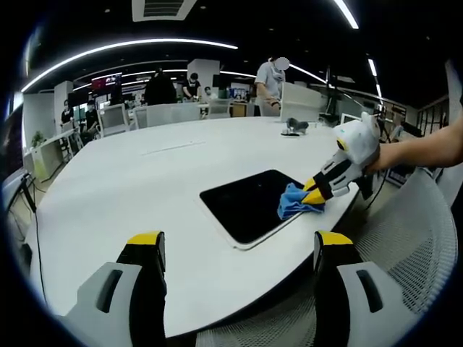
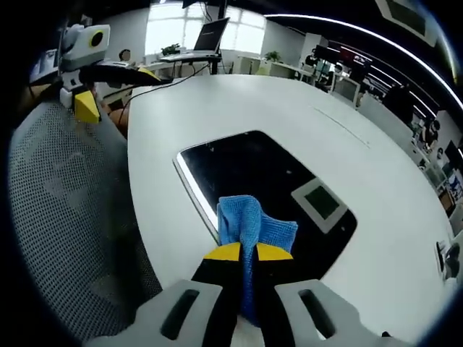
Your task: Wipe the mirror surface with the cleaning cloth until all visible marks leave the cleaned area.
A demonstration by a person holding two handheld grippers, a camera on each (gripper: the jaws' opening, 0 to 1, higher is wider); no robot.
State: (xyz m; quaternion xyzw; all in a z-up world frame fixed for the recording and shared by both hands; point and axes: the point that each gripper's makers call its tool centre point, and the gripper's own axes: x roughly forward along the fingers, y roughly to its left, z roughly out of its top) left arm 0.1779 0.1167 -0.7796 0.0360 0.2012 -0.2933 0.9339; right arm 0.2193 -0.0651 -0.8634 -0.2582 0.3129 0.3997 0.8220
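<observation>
Yellow-tipped fingers (image 2: pixel 226 253) of the right gripper (image 2: pixel 242 252) are pinched together on the blue cloth (image 2: pixel 253 230), which bunches up just ahead of the tips and runs back down between them. Under and beyond the tips lies the mirror (image 2: pixel 253 173), a dark slab with rounded corners and a pale edge, flat on the white table (image 2: pixel 318 123). The cloth rests on the mirror's near end, close to its edge; the dark glass stretches away ahead of the tips and reflects a pale ceiling panel to the right of the cloth. Left of the fingers a grey mesh chair (image 2: pixel 58 217) sits beside the table.

From the left gripper (image 1: pixel 239 249), whose two fingers (image 1: pixel 145 246) stand wide apart with nothing between them, the mirror (image 1: pixel 246 202) lies ahead between the tips, well apart from both. The right gripper (image 1: pixel 315 191) comes in from the right, held by a person's hand (image 1: pixel 383 155), its tips pressing the cloth (image 1: pixel 296 204) onto the mirror's right corner. A mesh chair (image 1: pixel 405 238) stands beyond the right-hand finger. Far past the tips, people (image 1: pixel 271 83) stand among desks.
</observation>
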